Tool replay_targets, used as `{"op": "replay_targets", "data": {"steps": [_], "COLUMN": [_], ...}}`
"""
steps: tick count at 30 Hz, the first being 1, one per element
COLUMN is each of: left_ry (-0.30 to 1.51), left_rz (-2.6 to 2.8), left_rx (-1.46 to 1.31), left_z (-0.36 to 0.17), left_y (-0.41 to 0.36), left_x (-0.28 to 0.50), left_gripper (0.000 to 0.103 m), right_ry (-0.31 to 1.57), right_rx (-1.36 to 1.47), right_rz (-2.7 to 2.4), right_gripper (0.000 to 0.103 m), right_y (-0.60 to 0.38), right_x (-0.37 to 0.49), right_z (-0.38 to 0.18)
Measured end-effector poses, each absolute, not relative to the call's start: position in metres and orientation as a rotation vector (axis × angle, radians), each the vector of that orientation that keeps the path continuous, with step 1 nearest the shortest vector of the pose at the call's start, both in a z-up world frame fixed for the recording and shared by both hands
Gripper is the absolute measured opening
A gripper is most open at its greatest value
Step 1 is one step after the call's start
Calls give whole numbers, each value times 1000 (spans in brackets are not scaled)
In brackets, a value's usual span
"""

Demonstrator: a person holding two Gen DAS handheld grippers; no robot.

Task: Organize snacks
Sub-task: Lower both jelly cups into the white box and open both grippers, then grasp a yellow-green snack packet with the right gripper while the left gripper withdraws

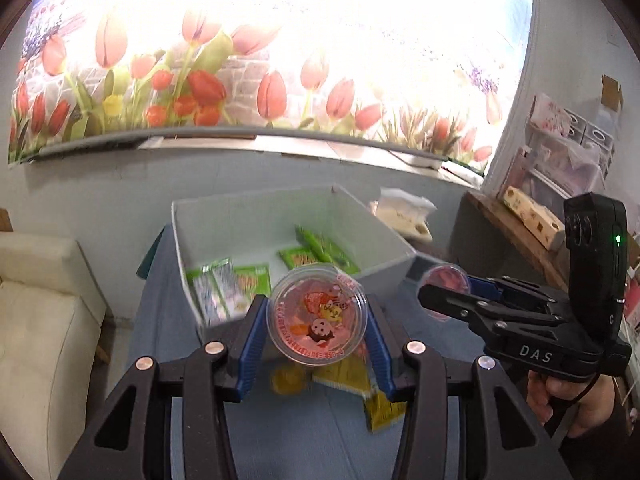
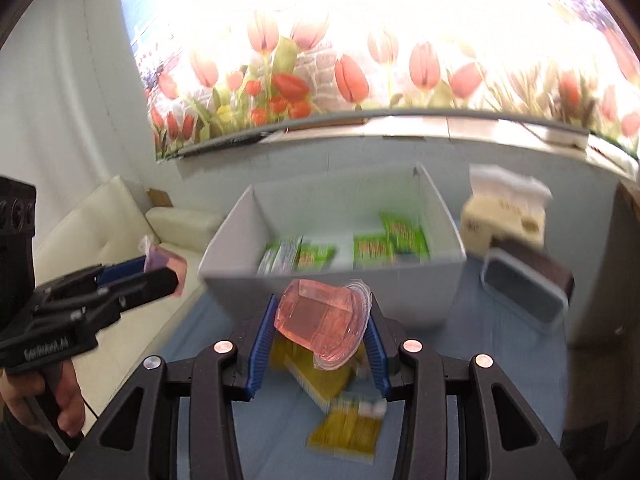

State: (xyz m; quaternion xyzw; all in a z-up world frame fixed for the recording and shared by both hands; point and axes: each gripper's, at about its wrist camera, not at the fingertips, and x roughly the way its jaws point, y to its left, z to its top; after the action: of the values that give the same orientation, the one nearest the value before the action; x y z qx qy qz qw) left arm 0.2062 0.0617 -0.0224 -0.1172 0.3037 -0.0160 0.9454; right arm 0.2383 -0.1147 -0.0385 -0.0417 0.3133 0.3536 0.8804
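Since both grippers already carry a jelly cup, what matters is where the white box [image 1: 280,216] lies: straight ahead of both and slightly below. Your left gripper [image 1: 316,322] pinches a jelly cup [image 1: 318,316] with its printed lid facing the camera, held just short of the box's near wall. Your right gripper [image 2: 320,326] clamps a pink jelly cup [image 2: 320,320] tilted on its side, rim to the right, also near that wall. Neither looks clearly nearer. Green packets [image 1: 248,282] already lie inside; yellow packets [image 2: 344,428] sit on the blue cloth [image 1: 304,432] beneath. Both tools are raised and pitched slightly down.
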Motion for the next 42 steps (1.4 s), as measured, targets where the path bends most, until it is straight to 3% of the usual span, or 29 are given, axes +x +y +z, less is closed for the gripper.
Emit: {"op": "replay_targets", "data": {"steps": [7, 16, 17, 19, 20, 30, 34, 42], "left_ry": [688, 808, 822, 840, 823, 811, 789, 717], "left_rz": [-13, 13, 17, 34, 28, 36, 33, 20], "left_rx": [-279, -327, -320, -310, -314, -242, -234, -249], "left_z": [-37, -77, -80, -82, -82, -74, -65, -51], "left_y": [99, 133, 133, 133, 135, 118, 110, 90], "left_x": [290, 335, 336, 336, 334, 323, 309, 236], "left_gripper": [51, 53, 56, 103, 103, 103, 103, 103], "right_ry": [703, 850, 864, 869, 856, 790, 737, 710], "right_rx": [-123, -89, -75, -38, -14, 45, 43, 61], "right_rz": [725, 687, 675, 661, 649, 659, 660, 624], "right_gripper": [46, 46, 48, 77, 94, 96, 103, 103], "right_y": [-66, -38, -38, -41, -44, -72, -89, -138], "right_x": [316, 386, 390, 393, 393, 375, 350, 280], "right_z": [-27, -70, -76, -79, -79, -62, -52, -65]}}
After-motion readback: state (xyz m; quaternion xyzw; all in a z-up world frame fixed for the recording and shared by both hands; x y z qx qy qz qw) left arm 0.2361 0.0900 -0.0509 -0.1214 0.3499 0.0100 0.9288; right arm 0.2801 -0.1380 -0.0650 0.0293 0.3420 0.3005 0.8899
